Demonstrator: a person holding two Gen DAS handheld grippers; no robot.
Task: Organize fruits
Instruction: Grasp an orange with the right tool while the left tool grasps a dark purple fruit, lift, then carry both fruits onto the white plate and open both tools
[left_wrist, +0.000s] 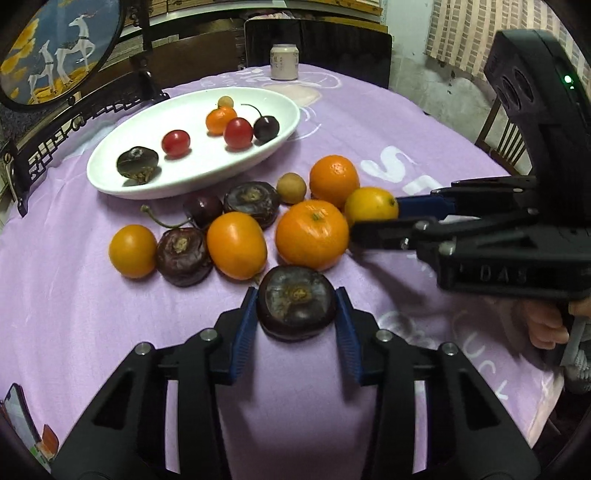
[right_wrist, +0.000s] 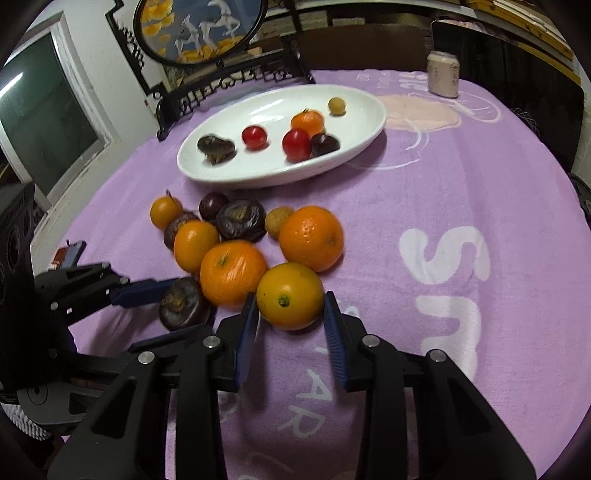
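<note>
A white oval plate (left_wrist: 110, 173) (right_wrist: 354, 147) holds several small fruits: red cherry tomatoes, a small orange, dark fruits. In front of it lies a cluster of oranges (left_wrist: 312, 234) (right_wrist: 312, 238), yellow-orange fruits and dark water chestnuts on the purple cloth. My left gripper (left_wrist: 295, 306) has its blue pads on both sides of a dark water chestnut (left_wrist: 295, 306) (right_wrist: 183, 302) resting on the cloth. My right gripper (right_wrist: 290, 299) (left_wrist: 369, 214) has its pads on both sides of a yellow-orange fruit (right_wrist: 290, 295) (left_wrist: 371, 205).
A pale can (left_wrist: 284, 61) (right_wrist: 443, 74) stands at the table's far edge. A black ornate frame with a round deer picture (left_wrist: 55, 51) (right_wrist: 199, 29) stands behind the plate. A phone (left_wrist: 18, 417) lies at the near left.
</note>
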